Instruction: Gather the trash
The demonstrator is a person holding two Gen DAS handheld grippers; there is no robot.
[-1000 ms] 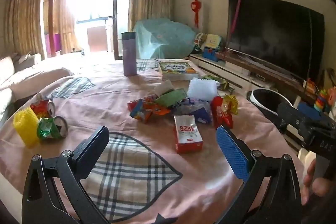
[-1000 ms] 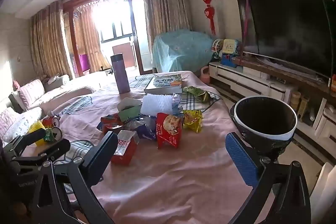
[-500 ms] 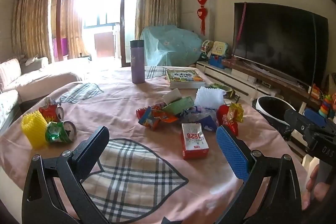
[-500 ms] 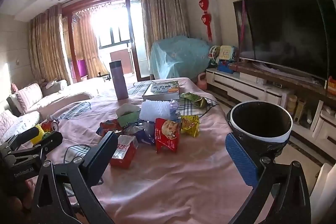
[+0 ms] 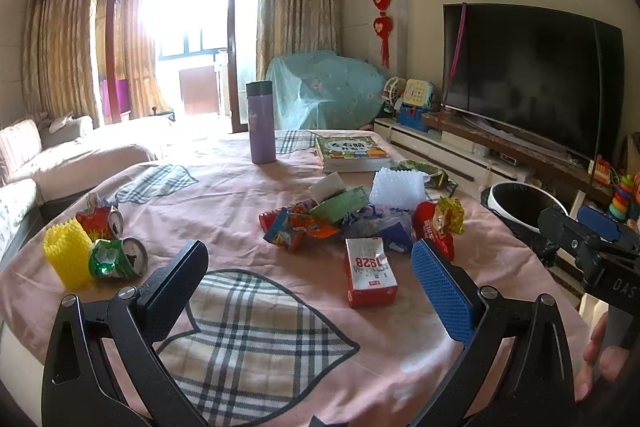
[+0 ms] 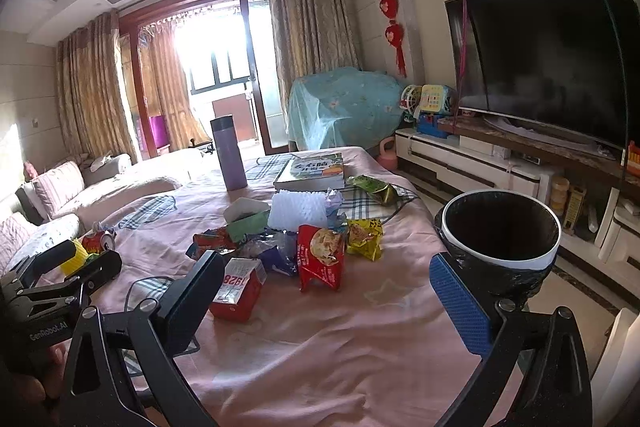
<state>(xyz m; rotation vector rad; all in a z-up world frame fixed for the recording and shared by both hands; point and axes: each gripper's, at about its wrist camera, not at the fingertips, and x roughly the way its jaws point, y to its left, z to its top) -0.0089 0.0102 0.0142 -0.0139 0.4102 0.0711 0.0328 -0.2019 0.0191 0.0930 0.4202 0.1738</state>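
We see a living room with a television (image 5: 532,79) and a table under a pink cloth (image 5: 240,203). Snack wrappers (image 5: 360,219) litter its middle, the bin (image 6: 500,235) beside. Our left gripper (image 5: 308,287) and right gripper (image 6: 328,299) gape, empty.

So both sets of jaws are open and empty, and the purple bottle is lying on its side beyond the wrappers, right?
Not quite: the purple bottle stands upright, as the left wrist view shows. The rest holds: both sets of jaws are open and empty, and it is beyond the wrappers.

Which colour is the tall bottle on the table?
Light purple bottle, dark lid; left wrist view.
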